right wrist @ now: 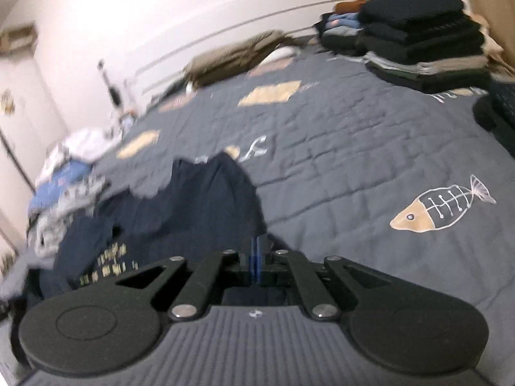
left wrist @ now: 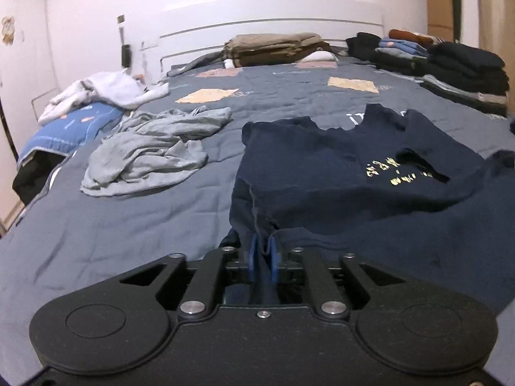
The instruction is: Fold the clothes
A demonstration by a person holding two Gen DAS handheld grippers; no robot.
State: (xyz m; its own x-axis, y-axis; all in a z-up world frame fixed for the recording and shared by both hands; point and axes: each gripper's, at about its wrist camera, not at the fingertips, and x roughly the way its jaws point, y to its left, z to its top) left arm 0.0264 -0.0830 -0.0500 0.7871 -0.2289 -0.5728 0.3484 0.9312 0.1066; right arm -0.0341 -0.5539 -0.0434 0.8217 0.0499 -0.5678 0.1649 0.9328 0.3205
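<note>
The navy T-shirt (left wrist: 322, 167) is seen to be soft, matt knit cloth, creased, with a yellow print laid flat on its surface. The bedspread (left wrist: 128, 225) is made of quilted grey cloth, matt, its stitching raising small puckered squares; tan patches and a fish outline (right wrist: 441, 209) are sewn or printed onto it. The grey garment (left wrist: 151, 154) is thin, limp, wrinkled fabric. The folded stack (left wrist: 463, 70) is formed of thicker dark cloth, some of it ribbed. The left gripper (left wrist: 263, 251) is built of matt black plastic with bright, smooth metal rivets and blue pads. On the right gripper (right wrist: 256, 257) a ribbed grey plastic top is shown. The headboard (left wrist: 257, 13) appears smooth, white and painted.
</note>
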